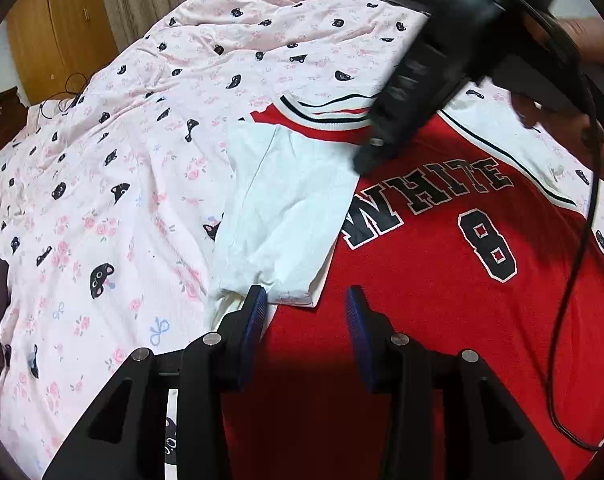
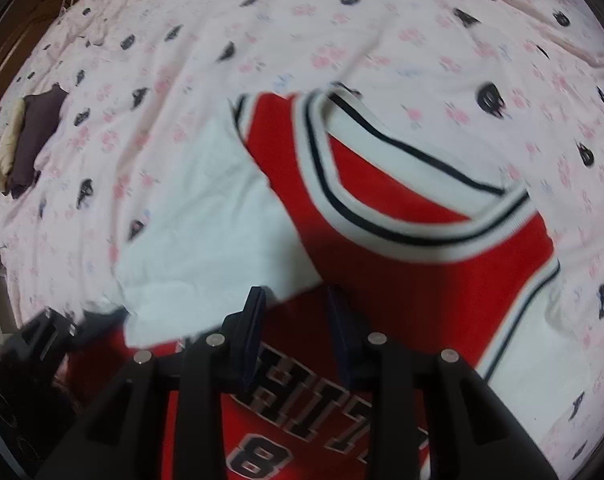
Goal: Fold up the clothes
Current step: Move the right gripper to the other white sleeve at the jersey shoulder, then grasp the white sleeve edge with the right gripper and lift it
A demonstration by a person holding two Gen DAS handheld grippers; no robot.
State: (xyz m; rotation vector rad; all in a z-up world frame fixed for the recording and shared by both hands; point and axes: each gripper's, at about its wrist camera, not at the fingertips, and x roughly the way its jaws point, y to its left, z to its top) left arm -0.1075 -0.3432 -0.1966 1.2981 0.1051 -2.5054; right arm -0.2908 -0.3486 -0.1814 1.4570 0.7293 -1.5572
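A red jersey (image 1: 442, 300) with white sleeves, "WHITE" and number 8 lies face up on the bed. Its left white sleeve (image 1: 289, 208) is folded inward over the red chest. My left gripper (image 1: 306, 304) is open and empty, fingers just above the sleeve's cuff edge. My right gripper (image 2: 295, 304) is open and empty, hovering over the chest below the striped collar (image 2: 382, 200); it also shows in the left wrist view (image 1: 406, 92) above the collar. The jersey (image 2: 422, 280) and folded sleeve (image 2: 205, 240) show blurred in the right wrist view.
A pink bedsheet (image 1: 121, 160) with black cat faces and flowers covers the bed. A dark folded garment (image 2: 33, 140) lies at the far left of the bed. A black cable (image 1: 582, 240) hangs over the jersey's right side. A wooden wardrobe (image 1: 53, 32) stands behind.
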